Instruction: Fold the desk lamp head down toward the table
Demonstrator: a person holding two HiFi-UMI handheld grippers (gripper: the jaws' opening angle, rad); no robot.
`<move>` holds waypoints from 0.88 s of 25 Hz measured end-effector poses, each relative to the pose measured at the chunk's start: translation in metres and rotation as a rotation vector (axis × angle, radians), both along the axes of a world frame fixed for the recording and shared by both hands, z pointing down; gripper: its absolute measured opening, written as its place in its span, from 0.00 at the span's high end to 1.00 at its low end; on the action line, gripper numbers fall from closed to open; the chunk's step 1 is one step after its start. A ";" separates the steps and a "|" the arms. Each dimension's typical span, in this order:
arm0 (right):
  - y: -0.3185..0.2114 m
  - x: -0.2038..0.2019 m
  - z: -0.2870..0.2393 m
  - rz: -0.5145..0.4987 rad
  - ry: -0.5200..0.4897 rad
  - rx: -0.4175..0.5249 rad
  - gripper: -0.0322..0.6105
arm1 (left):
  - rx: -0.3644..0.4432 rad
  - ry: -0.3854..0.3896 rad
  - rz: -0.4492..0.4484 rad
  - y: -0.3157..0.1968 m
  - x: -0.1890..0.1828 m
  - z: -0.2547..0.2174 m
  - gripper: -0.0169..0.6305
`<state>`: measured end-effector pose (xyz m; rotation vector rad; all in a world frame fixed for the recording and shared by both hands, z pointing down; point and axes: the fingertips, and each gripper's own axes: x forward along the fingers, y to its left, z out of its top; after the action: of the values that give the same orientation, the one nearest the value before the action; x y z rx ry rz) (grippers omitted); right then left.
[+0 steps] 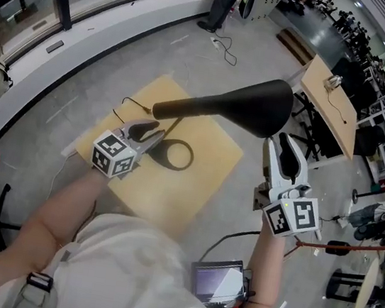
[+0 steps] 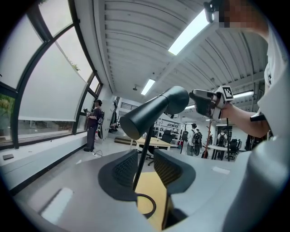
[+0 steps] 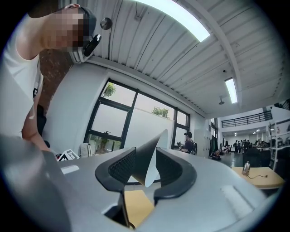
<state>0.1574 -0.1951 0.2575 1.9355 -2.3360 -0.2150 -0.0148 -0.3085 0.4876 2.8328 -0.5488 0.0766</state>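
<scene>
A black desk lamp stands on a small wooden table [image 1: 198, 186]. Its cone head [image 1: 253, 107] hangs high and roughly level, and its ring base [image 1: 172, 154] lies flat on the wood. My left gripper [image 1: 151, 135] is low by the stem, near the base. In the left gripper view the thin stem [image 2: 147, 136] passes between the open jaws with a gap on each side. My right gripper [image 1: 283, 147] sits at the head's wide end. In the right gripper view the rim of the shade [image 3: 152, 152] stands between the parted pads [image 3: 122, 165], which do not clamp it.
A screen device [image 1: 218, 283] sits near my body by the table's near corner. Another wooden desk [image 1: 333, 99] stands to the right, with stools and stands beyond it. A cable [image 1: 226, 47] lies on the floor; a person [image 2: 94, 124] stands by the windows.
</scene>
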 end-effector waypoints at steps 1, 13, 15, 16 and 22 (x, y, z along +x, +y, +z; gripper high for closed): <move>-0.002 -0.001 -0.002 0.005 -0.001 -0.004 0.71 | 0.000 0.000 0.005 -0.004 -0.002 0.000 0.79; -0.020 0.004 -0.012 0.076 -0.030 -0.046 0.68 | 0.131 -0.017 0.132 -0.030 0.004 -0.025 0.59; -0.023 0.003 -0.014 0.083 -0.008 -0.045 0.68 | 0.152 -0.013 0.152 -0.029 0.006 -0.028 0.59; -0.025 0.002 -0.015 0.090 0.009 -0.048 0.67 | 0.161 -0.011 0.158 -0.029 0.007 -0.029 0.59; -0.034 0.002 -0.020 0.137 0.067 -0.042 0.64 | 0.214 0.028 0.208 -0.026 0.007 -0.040 0.57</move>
<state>0.1593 -0.2291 0.2374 2.0259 -2.1388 -0.2143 -0.0079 -0.3344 0.4472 3.0865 -0.2683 0.0171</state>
